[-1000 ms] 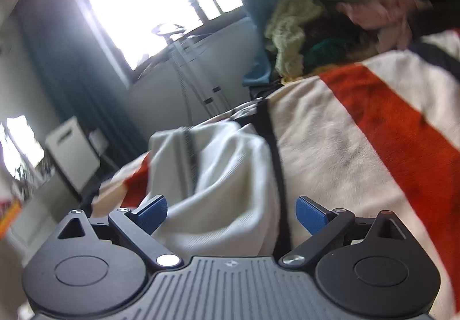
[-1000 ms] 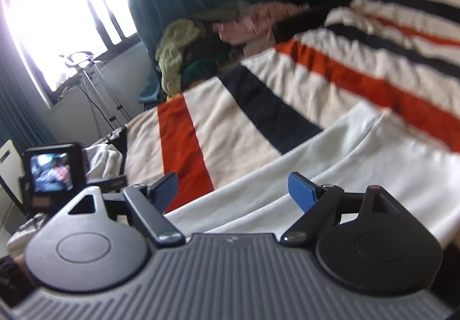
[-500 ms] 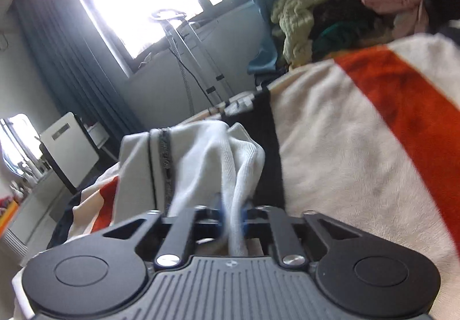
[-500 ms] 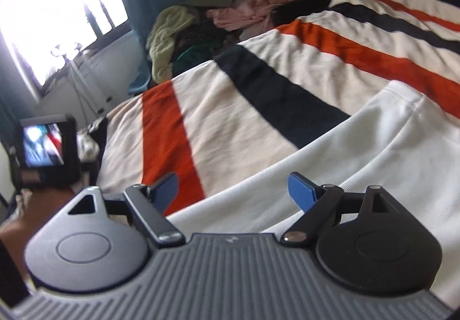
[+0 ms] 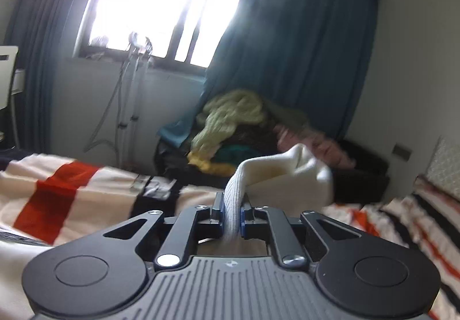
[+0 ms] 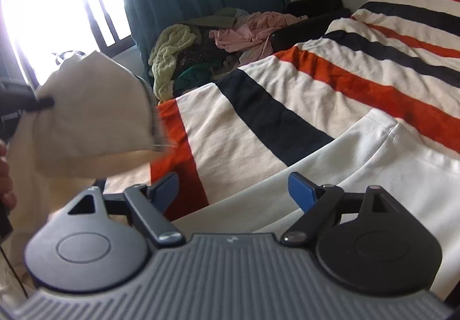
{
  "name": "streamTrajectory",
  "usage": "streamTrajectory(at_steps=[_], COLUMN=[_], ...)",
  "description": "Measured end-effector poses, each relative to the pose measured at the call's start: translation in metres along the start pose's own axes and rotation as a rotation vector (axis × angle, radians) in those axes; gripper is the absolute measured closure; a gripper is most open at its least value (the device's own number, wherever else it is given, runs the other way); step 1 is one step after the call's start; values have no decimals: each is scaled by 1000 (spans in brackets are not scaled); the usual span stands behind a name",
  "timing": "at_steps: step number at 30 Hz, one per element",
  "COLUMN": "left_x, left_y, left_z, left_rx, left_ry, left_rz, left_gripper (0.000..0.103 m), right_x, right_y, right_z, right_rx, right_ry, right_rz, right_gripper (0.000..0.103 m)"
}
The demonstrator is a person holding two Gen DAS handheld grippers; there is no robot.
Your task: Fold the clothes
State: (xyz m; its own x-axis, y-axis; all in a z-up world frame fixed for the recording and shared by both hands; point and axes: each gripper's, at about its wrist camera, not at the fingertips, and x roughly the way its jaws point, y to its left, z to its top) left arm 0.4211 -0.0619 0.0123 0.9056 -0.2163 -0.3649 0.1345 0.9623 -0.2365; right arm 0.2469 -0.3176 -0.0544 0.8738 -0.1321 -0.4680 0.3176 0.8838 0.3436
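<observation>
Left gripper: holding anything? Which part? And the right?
The left gripper pinches a bunched fold of the white garment, jaws opening slightly though its pads still press the cloth; which part is unclear. The right gripper is open, holding nothing, above the garment.

- White garment (image 6: 388, 165): ribbed knit cloth, matt, stitched seams.
- Striped blanket (image 6: 287, 84): fleecy, napped cloth, matt.
- Left hand-held gripper (image 5: 231, 215): matt black plastic, bright metal screws.
- Curtain (image 5: 302, 47): matt woven cloth, teal.

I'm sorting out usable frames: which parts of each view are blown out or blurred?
Left wrist view: window blown out, striped blanket and clothes pile smeared. Right wrist view: window glares, lifted white garment blurs at its edge; blanket sharp.
</observation>
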Motion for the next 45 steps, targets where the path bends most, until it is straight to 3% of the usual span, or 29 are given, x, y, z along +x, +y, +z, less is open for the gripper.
streamTrajectory(at_steps=[2,5,10,14,21,23,28,33,37,43,45], left_x=[-5,-26,-83,-148,-244,-268,-323,-334,-333,-333,-331], left_y=[12,22,29,29,37,35,28,26,42,76,83], left_z=[-9,-21,-41,-68,-78,-72,-78,-95,-112,-136,-136], left_rx=[-56,-82,-20,-2,-27,-25,3,50,65,93,92], left_ry=[31,52,65,66,67,46,-56,-99,-93,-59,-51], left_rz=[4,-11,-51,-44,105,129,106,105,134,275,305], left_gripper=[85,47,21,20,16,13,6,5,5,4,4], right_x=[0,4,11,11,-8,-17,-39,-54,-54,-17,-10], right_y=[2,3,1,6,20,20,20,27,37,31,36], right_z=[-2,-5,-8,-10,-17,-19,-24,-30,-39,-59,-65], right_rx=[-18,-32,-19,-25,-91,-109,-176,-198,-208,69,108], right_ry=[-4,6,27,28,8,2,-4,-8,10,278,299], right_rz=[-1,-3,13,32,77,100,126,152,235,437,477], right_gripper=[18,18,18,18,18,18,18,18,18,18,17])
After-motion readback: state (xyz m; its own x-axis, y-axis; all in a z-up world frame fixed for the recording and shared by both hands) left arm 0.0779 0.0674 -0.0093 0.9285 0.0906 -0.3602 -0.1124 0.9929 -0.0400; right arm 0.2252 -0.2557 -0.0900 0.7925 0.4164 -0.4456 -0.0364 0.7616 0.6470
